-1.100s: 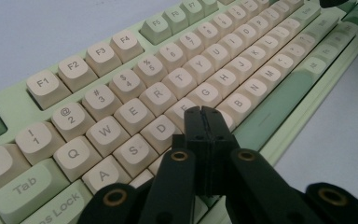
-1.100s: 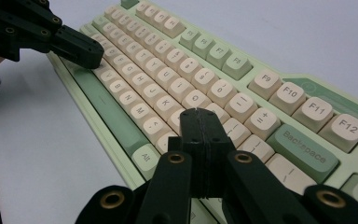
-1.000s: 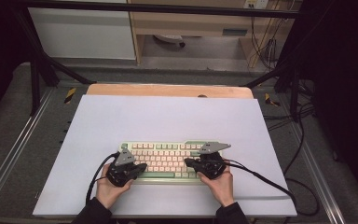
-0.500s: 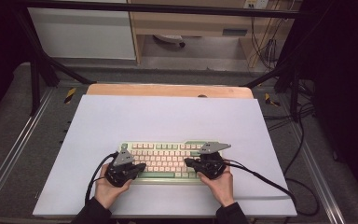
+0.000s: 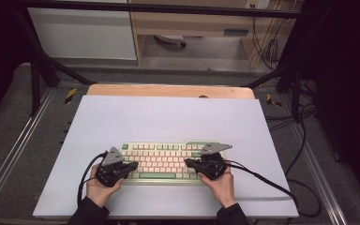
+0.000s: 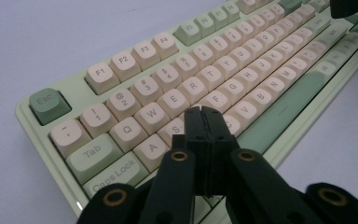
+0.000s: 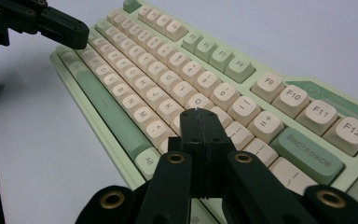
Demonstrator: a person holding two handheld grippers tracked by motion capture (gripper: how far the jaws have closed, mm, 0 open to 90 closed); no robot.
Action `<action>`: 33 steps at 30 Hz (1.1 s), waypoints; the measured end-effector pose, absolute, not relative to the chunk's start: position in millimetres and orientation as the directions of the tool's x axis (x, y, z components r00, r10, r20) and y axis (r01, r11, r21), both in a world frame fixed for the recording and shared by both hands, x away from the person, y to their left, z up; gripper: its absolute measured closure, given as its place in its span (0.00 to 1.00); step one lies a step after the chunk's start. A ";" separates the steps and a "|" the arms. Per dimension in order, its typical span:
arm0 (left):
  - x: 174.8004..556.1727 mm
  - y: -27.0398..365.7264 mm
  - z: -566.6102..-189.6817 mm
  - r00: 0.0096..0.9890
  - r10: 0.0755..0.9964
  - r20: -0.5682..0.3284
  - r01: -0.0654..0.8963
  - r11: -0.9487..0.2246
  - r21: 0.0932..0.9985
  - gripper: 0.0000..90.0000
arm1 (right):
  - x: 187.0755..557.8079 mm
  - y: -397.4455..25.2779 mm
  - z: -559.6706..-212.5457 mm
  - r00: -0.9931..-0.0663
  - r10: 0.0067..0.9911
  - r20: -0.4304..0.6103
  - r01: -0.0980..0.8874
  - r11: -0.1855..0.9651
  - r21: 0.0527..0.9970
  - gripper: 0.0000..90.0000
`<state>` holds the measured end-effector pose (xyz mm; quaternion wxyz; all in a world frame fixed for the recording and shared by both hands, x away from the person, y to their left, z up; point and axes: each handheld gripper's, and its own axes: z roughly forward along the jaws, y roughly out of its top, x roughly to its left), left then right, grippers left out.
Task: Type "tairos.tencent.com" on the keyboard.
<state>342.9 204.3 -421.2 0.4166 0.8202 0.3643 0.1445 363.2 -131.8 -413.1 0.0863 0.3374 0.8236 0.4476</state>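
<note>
Item: green-and-cream keyboard (image 5: 166, 160), lying at the near middle of the white mat (image 5: 168, 122), both grippers over it.

Left gripper (image 6: 202, 112) had its jaws pressed together, empty, tip over the S–D keys, apparently touching, contact hidden. Right gripper (image 7: 200, 114) likewise pressed together, above the L-row keys. Left gripper's tip cut off in the right gripper view; keys beneath both jaws concealed.

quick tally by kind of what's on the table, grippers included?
Keyboard: 1
White mat: 1
Grippers: 2, left gripper and right gripper, both shut, tips over the keys
Total: 4
</note>
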 end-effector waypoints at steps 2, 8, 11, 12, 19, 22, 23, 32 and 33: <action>342.9 206.8 -420.8 0.689 0.721 -0.068 0.478 -0.383 0.790 1.00 | 363.4 -131.2 -413.3 -0.756 0.633 0.165 0.481 0.367 0.796 1.00; 342.7 211.9 -420.9 0.684 0.726 -0.070 0.481 -0.377 0.792 1.00 | 364.1 -131.3 -411.6 -0.754 0.635 0.169 0.478 0.354 0.804 1.00; 342.6 212.6 -421.0 0.685 0.725 -0.071 0.480 -0.376 0.792 1.00 | 364.7 -131.2 -411.1 -0.754 0.635 0.170 0.479 0.353 0.804 1.00; 342.7 212.7 -421.2 0.685 0.725 -0.073 0.481 -0.376 0.792 1.00 | 365.0 -130.6 -411.1 -0.752 0.636 0.174 0.482 0.350 0.803 1.00; 342.7 214.6 -421.0 0.683 0.726 -0.075 0.481 -0.372 0.794 1.00 | 368.4 -121.7 -410.4 -0.753 0.634 0.175 0.481 0.349 0.804 1.00; 342.7 215.3 -421.0 0.684 0.725 -0.078 0.482 -0.370 0.794 1.00 | 369.5 -117.6 -409.6 -0.752 0.635 0.176 0.482 0.348 0.804 1.00; 342.8 215.4 -421.0 0.684 0.725 -0.078 0.483 -0.369 0.794 1.00 | 370.1 -116.5 -409.5 -0.752 0.635 0.176 0.480 0.347 0.806 1.00; 344.0 217.8 -421.6 0.679 0.729 -0.087 0.488 -0.360 0.795 1.00 | 375.0 -108.1 -411.4 -0.743 0.645 0.176 0.488 0.342 0.803 1.00; 344.1 218.0 -421.6 0.679 0.729 -0.088 0.489 -0.360 0.795 1.00 | 376.1 -107.3 -411.8 -0.743 0.646 0.174 0.487 0.344 0.802 1.00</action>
